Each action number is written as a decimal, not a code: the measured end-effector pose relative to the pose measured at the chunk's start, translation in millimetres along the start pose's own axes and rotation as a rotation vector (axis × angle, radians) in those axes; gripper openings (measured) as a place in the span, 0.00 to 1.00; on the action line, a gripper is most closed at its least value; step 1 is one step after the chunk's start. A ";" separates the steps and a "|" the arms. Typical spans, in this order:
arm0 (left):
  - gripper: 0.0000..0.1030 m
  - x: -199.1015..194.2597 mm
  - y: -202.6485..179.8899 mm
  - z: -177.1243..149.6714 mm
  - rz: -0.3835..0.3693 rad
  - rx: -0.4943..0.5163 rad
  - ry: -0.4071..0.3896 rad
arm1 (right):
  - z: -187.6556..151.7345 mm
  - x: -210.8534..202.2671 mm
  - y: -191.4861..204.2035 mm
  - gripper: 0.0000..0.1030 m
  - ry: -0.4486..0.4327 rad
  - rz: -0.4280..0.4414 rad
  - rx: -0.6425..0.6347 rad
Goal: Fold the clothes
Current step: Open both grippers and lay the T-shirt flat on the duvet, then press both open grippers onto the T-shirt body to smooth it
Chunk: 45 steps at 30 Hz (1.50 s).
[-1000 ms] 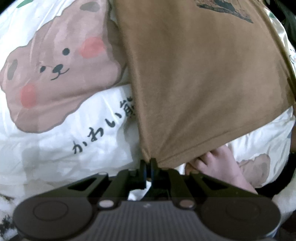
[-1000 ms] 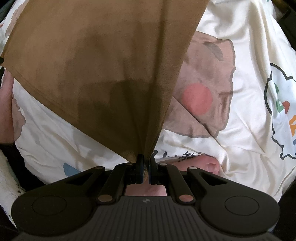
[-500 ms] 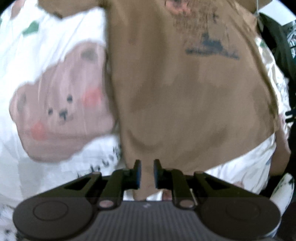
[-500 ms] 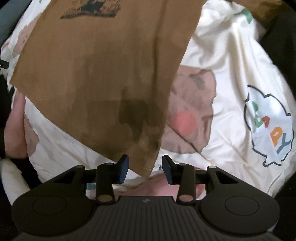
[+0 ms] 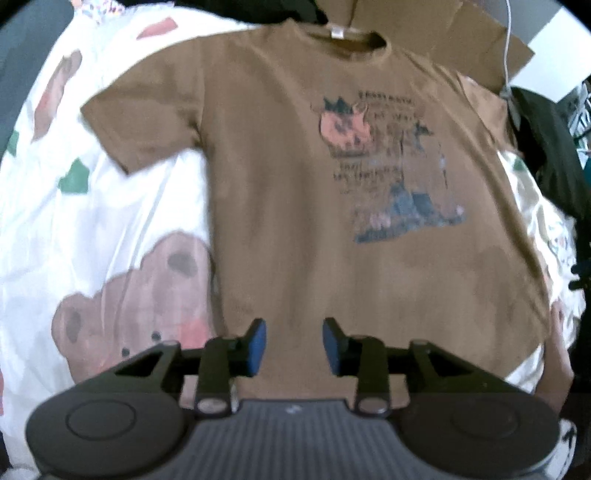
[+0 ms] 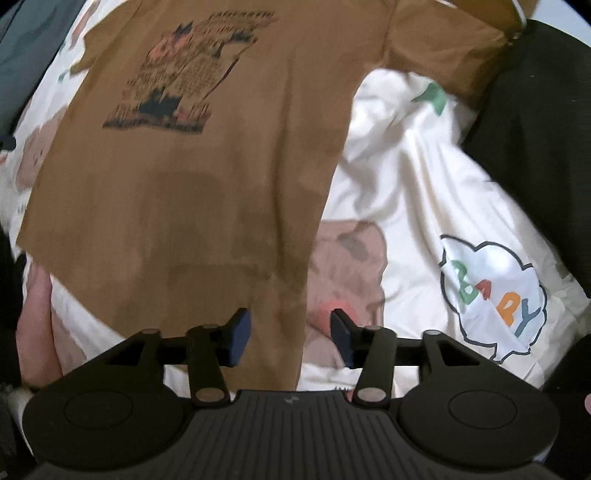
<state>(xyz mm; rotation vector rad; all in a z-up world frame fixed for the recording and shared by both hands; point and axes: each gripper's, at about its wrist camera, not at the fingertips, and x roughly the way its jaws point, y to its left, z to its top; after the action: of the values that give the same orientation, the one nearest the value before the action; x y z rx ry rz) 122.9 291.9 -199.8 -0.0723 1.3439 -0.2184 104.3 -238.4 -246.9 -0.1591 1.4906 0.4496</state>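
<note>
A brown T-shirt (image 5: 295,206) with a dark and orange chest print lies spread flat, front up, on a white cartoon-bear bedspread (image 5: 110,229); collar far, hem near. My left gripper (image 5: 293,345) is open and empty above the hem's left part. In the right wrist view the same shirt (image 6: 192,192) fills the left half. My right gripper (image 6: 290,336) is open and empty over the shirt's lower right corner.
The bedspread (image 6: 424,192) shows a bear print and a "BABY" cloud (image 6: 491,295). Dark fabric (image 6: 535,129) lies along the right side. Brown cardboard (image 5: 443,33) stands beyond the collar. A bare foot (image 6: 35,325) rests at the near edge.
Both grippers were shut on the shirt's hem corners a second ago. They opened, let the shirt drop flat, and pulled back and up, so the whole shirt now shows.
</note>
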 end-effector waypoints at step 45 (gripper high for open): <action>0.95 -33.6 -65.3 153.9 0.161 -0.012 -0.421 | 115.7 -67.7 31.0 0.71 -0.407 -0.233 0.127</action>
<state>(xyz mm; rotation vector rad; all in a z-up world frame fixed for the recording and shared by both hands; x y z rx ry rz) 257.9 223.4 -121.2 -0.0183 0.9255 -0.0532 198.2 -180.0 -165.0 -0.1296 1.0804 0.1829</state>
